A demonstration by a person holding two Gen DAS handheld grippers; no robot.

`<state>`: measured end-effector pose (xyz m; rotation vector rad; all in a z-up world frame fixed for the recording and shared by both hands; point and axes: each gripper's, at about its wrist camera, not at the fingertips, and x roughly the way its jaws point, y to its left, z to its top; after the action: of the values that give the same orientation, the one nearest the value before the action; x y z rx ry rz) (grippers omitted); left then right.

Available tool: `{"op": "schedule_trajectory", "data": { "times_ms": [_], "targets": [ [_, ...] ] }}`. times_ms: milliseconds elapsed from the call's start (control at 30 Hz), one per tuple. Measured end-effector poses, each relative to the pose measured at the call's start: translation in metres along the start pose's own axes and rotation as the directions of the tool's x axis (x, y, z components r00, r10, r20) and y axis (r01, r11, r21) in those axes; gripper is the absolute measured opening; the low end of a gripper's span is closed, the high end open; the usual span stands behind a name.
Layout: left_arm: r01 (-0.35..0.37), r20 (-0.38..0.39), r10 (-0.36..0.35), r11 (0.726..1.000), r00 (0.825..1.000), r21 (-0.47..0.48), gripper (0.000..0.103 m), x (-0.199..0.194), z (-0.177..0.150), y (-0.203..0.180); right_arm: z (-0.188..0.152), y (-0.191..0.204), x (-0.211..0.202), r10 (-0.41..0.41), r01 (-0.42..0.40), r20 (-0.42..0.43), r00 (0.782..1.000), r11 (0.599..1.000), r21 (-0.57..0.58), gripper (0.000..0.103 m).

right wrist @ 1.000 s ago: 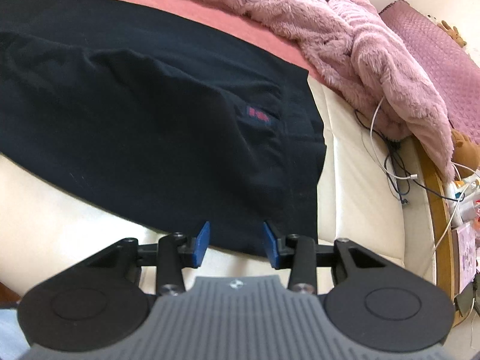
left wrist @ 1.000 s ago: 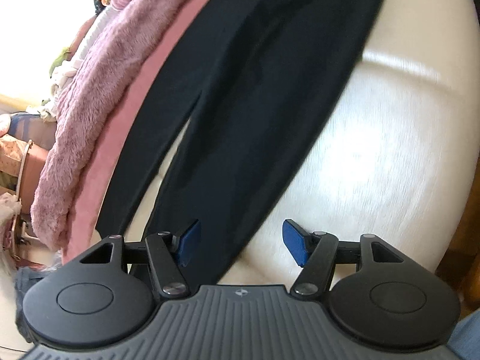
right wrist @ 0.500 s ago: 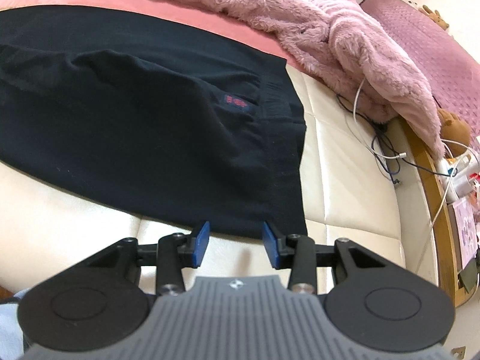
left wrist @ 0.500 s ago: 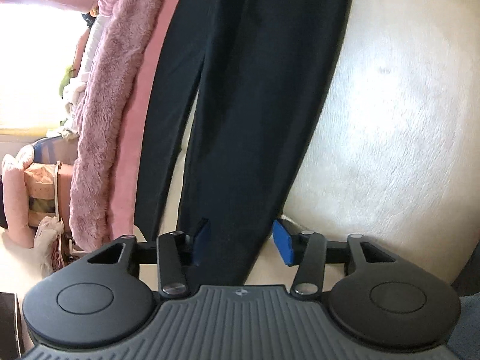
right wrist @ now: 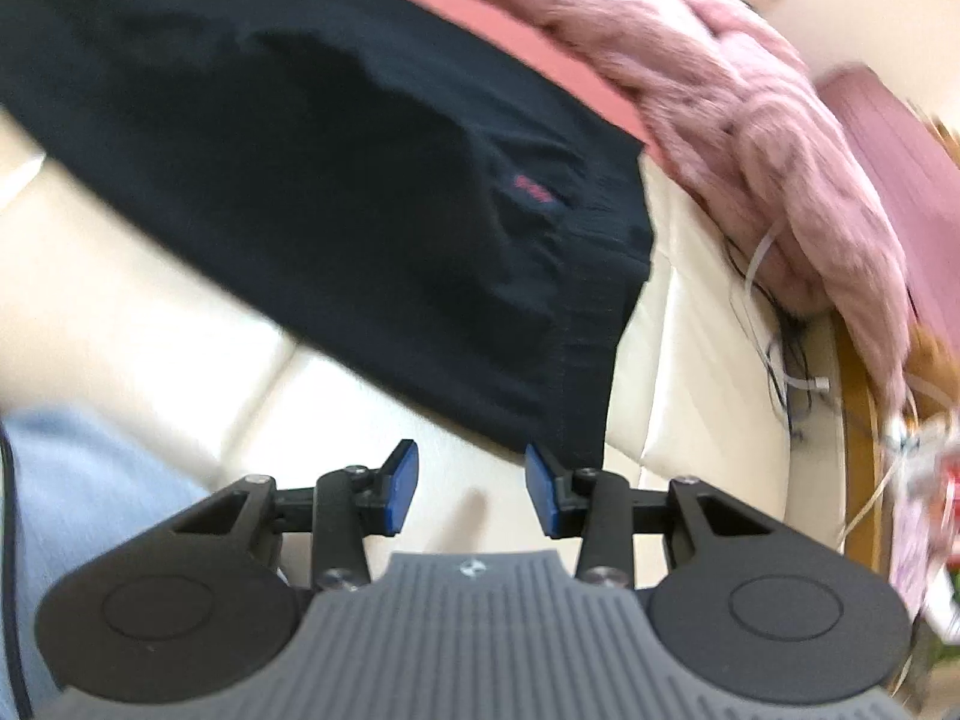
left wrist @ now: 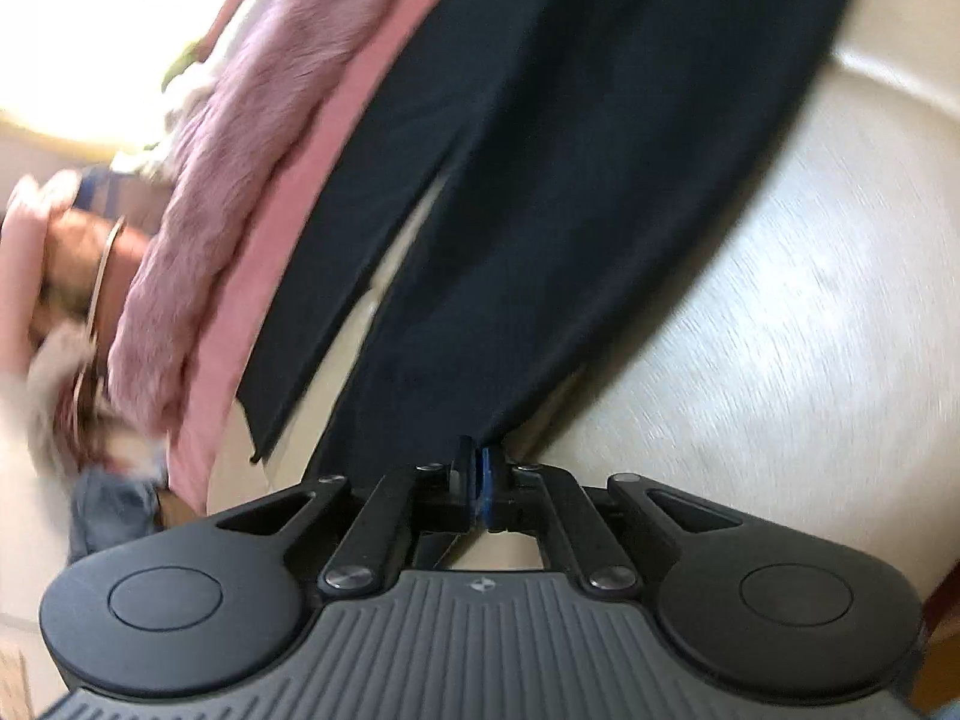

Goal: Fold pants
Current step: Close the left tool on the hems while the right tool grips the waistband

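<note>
I see black pants point(left wrist: 540, 192) spread flat on the cream sofa point(left wrist: 750, 330), legs slightly parted, a small red label point(right wrist: 533, 187) near the waistband.

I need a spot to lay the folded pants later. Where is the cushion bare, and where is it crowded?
Bare cream cushion lies right of the pants in the left view, and in front of the waistband near the open right claw. Crowded: the pink blanket and cables behind. The left claw pinches a leg hem.
</note>
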<state>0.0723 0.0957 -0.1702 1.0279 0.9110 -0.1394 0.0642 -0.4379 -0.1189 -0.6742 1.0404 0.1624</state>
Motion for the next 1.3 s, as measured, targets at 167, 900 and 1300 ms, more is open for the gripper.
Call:
{"op": "schedule_trajectory", "data": {
  "times_ms": [167,900,1300],
  "targets": [
    [-0.014,-0.02,0.012,0.989,1.0,-0.149,0.001,-0.006,0.012,0.019,0.003,0.006,0.014,-0.013,0.009,-0.02,1.0,0.974,-0.229,0.035],
    [-0.033,0.032,0.054,0.884,0.998,-0.467,0.001,-0.035,0.035,0.082,0.016,0.018,0.019,-0.215,0.262,0.156,0.964,0.866,-0.427,0.0],
    [-0.076,-0.005,0.087,0.834,0.996,-0.546,0.001,0.002,0.091,0.161,0.121,-0.053,0.003,-0.318,0.375,0.248,0.915,0.897,-0.233,0.0]
  ]
}}
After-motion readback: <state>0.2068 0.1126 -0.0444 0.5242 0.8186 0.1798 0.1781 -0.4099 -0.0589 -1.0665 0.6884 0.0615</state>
